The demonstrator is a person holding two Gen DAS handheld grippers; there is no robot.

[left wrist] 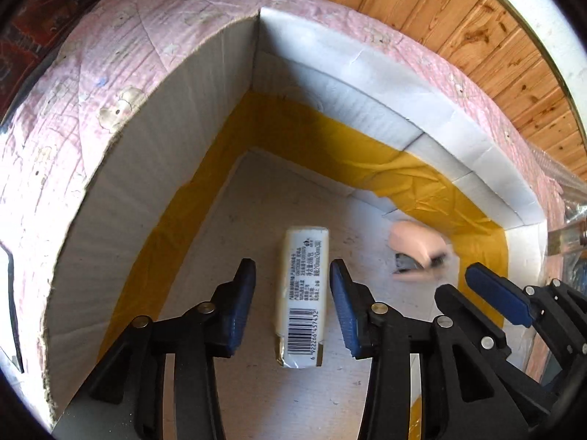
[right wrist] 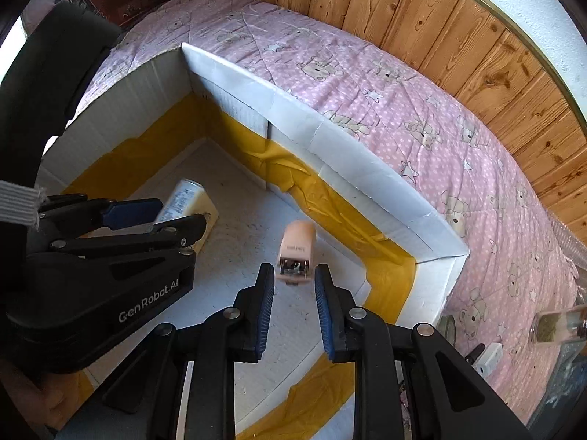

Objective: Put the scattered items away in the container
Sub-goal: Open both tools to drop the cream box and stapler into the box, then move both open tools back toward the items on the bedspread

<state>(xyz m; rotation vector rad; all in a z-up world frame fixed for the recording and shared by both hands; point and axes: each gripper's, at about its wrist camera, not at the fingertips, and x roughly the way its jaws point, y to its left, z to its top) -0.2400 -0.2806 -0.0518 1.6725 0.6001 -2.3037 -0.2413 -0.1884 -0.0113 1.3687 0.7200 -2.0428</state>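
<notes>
A white cardboard box [left wrist: 154,168] with yellow tape along its inner edges sits on a pink bed; it also shows in the right wrist view [right wrist: 367,168]. A white tissue pack [left wrist: 302,297] with a barcode lies on the box floor between the open fingers of my left gripper [left wrist: 291,282], apart from them. It also shows in the right wrist view [right wrist: 185,201]. A small pink stapler [right wrist: 296,256], blurred, is just beyond my open right gripper [right wrist: 293,284], free of the pads. It also shows in the left wrist view [left wrist: 418,253], near the right gripper [left wrist: 473,286].
The pink bear-print quilt [right wrist: 422,110] surrounds the box, with a wooden wall [right wrist: 458,36] behind. On the quilt to the right lie a white plug adapter [right wrist: 486,359], a glass bottle [right wrist: 557,324] and a tape roll [right wrist: 447,326].
</notes>
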